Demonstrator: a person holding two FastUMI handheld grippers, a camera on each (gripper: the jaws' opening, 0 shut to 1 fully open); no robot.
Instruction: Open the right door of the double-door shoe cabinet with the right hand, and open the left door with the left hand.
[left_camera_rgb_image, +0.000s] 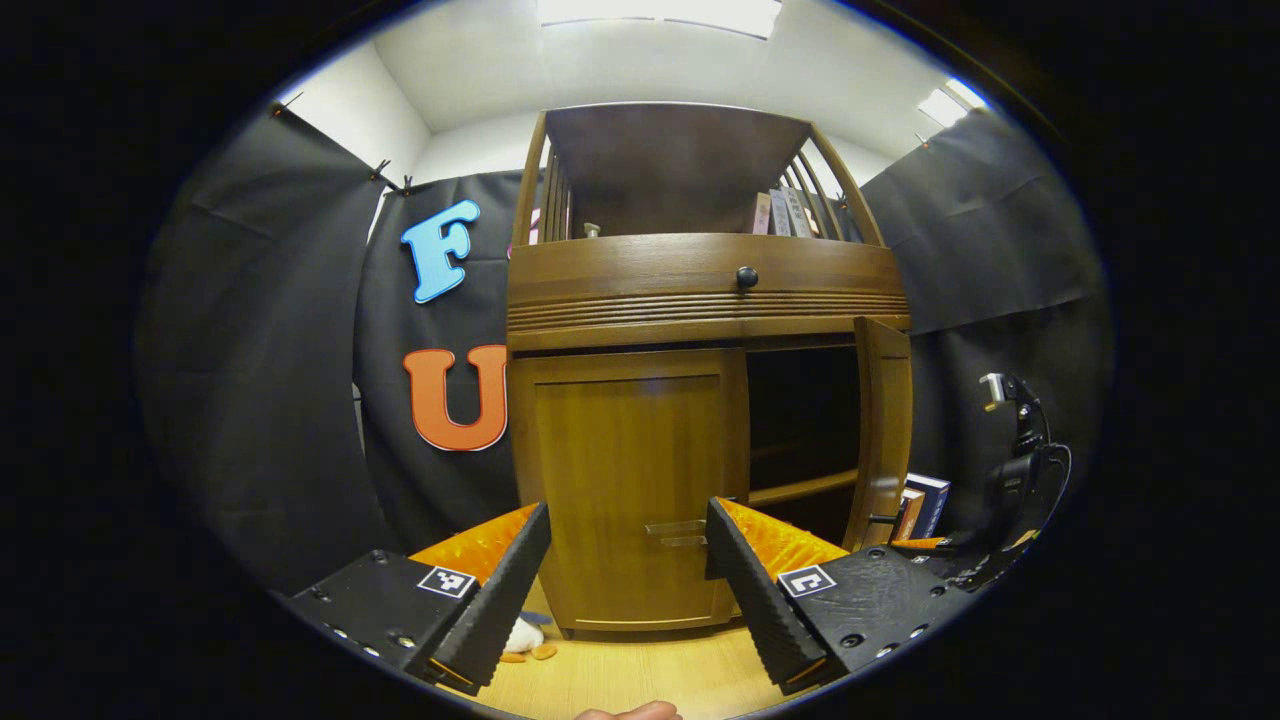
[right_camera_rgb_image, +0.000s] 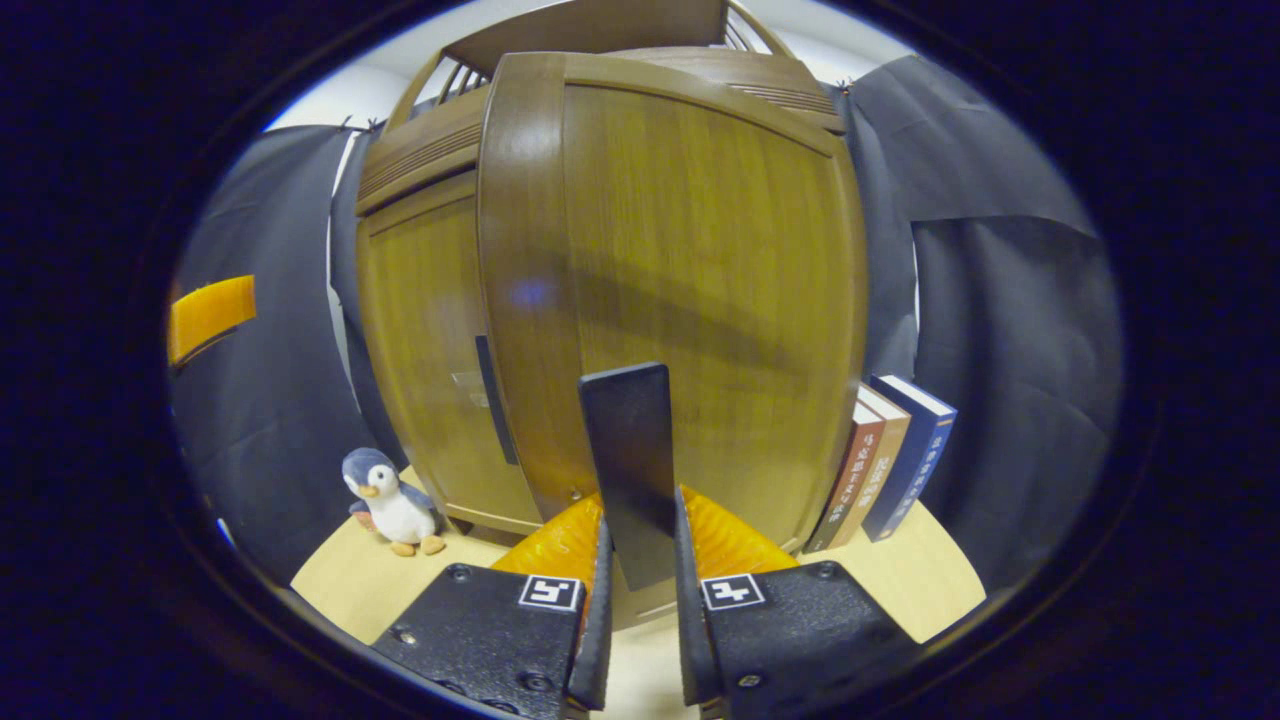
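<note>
- Fingers of the right gripper (right_camera_rgb_image: 640, 560) pinched the dark flat handle (right_camera_rgb_image: 628, 470) of the cabinet's right door (right_camera_rgb_image: 700, 260) in the right gripper view, both pads pressed against its sides.
- Left gripper (left_camera_rgb_image: 628, 560) hung spread wide in front of the left door (left_camera_rgb_image: 628, 490), its jaws apart to either side of the pale handle (left_camera_rgb_image: 675, 533) and not yet touching it.
- Right door (left_camera_rgb_image: 885, 430) stood swung well out from the shoe cabinet (left_camera_rgb_image: 700, 280) in the left gripper view, the dark interior and a shelf (left_camera_rgb_image: 800, 488) exposed behind it; the left door sat flush and closed.
- Judging by this, the right half was nearly done. A steady pull along the hinge arc, with the pinch kept square on the handle, looked best for finishing it.
- For the left door, the spread jaws likely needed to advance straight onto the handle, close on both sides, then draw outward to the left; a skewed bite might slip off the slim bar.
- Toy penguin (right_camera_rgb_image: 392, 502) stood on the wooden floor (right_camera_rgb_image: 330, 580) near the cabinet's left corner, possibly within the left door's sweep.
- Books (right_camera_rgb_image: 885, 460) leaned beside the cabinet on the right; their spine lettering was too small to read, and no brand mark showed on the cabinet.
</note>
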